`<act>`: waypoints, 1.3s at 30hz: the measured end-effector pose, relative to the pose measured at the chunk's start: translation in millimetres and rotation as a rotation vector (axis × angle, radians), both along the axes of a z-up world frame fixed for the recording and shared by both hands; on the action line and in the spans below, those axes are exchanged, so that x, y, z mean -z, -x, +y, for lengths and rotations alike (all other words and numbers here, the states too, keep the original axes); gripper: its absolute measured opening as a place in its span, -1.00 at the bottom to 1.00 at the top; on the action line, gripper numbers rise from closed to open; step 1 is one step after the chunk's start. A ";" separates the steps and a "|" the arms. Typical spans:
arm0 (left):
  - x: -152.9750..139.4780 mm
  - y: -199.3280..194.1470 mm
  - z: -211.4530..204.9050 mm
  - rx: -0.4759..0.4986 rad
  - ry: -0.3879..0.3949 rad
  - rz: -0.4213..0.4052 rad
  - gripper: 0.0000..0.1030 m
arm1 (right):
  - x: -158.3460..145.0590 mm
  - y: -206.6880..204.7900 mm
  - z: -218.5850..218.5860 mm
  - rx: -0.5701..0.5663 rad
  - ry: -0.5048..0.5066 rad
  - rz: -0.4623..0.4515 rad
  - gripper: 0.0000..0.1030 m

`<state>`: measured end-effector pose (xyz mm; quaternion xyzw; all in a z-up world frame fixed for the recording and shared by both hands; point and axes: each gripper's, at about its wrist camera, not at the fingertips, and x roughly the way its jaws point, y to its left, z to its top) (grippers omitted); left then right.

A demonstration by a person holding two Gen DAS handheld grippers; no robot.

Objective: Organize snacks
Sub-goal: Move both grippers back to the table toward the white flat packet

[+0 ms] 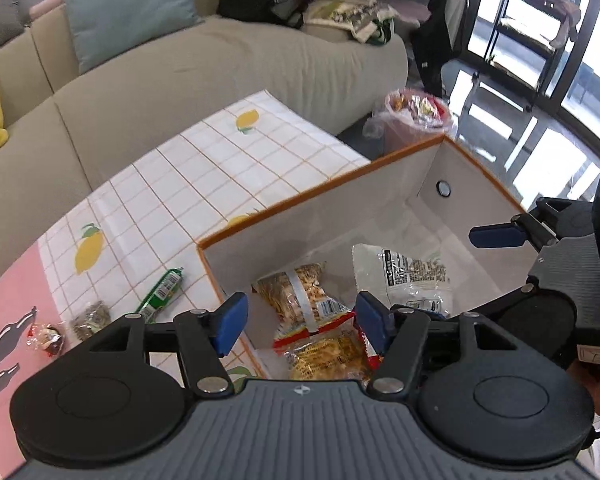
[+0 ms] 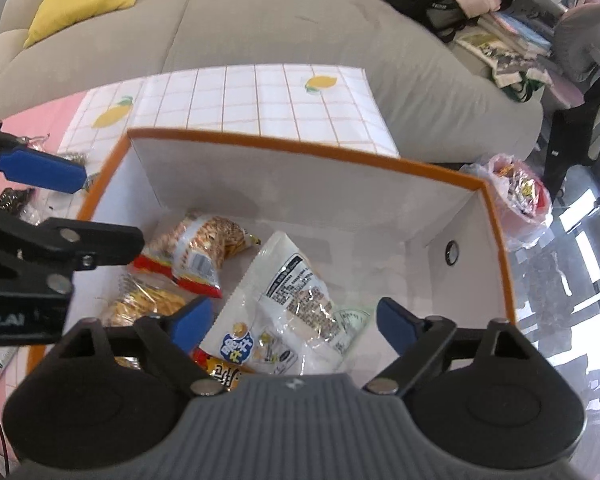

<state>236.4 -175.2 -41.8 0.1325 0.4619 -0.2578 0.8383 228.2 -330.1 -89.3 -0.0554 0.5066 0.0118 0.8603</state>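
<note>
Snack packets (image 2: pixel 276 304) lie in the box (image 2: pixel 300 148) beneath both grippers. Left gripper (image 1: pixel 300 320) and right gripper (image 2: pixel 296 324) are spread wide, holding nothing.

Left gripper (image 1: pixel 300 316) tilted steeply downward, jaws parted with nothing pressed between them. Right gripper (image 2: pixel 296 322) alongside, likewise angled down, jaws spread wide and empty.

Glossy crinkled plastic snack bags (image 2: pixel 284 304), matt card box (image 2: pixel 300 184) (orange-edged), cloth sofa (image 2: pixel 284 28)
</note>
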 end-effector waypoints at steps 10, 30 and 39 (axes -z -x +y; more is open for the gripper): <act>-30.1 33.9 52.9 -0.098 0.100 -0.058 0.42 | -45.8 49.8 33.2 0.012 -0.066 -0.196 0.81; -3.2 110.2 225.2 -0.516 0.218 -0.079 0.42 | -41.9 111.2 146.5 -0.053 -0.236 -0.345 0.80; 35.5 119.0 260.3 -0.591 0.209 0.012 0.41 | -16.2 111.6 185.7 -0.158 -0.216 -0.286 0.47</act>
